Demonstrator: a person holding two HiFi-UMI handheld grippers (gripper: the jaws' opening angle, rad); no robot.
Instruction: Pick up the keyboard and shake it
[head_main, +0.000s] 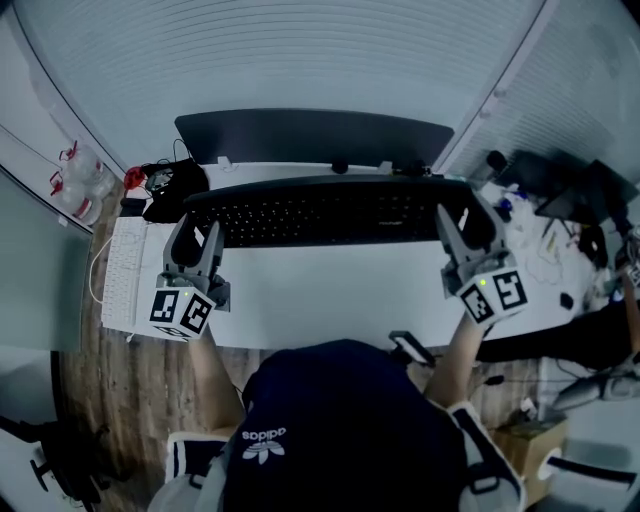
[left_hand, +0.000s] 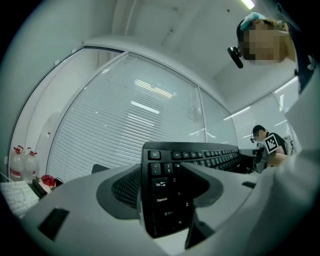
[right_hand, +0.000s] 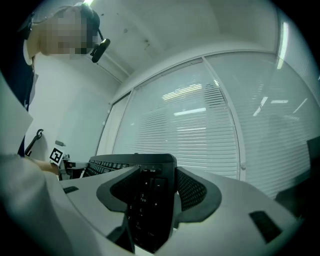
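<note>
Keyboard spans between the grippers, clamped at both ends: left gripper is closed on the Tab-key end, right gripper on the numpad end. Risk: both holds look shallow, so hard shaking could slip one end, dropping it onto the desk below.

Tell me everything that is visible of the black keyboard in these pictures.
The keyboard is black, long, apparently plastic, with pale legends on dark keys: Tab and Caps Lock at its left end, a number pad at its right. It stretches crosswise over the white desk, before a dark monitor, keys facing the head camera. The left gripper clamps its left end, the right gripper its right end. Whether it touches the desk is unclear.
</note>
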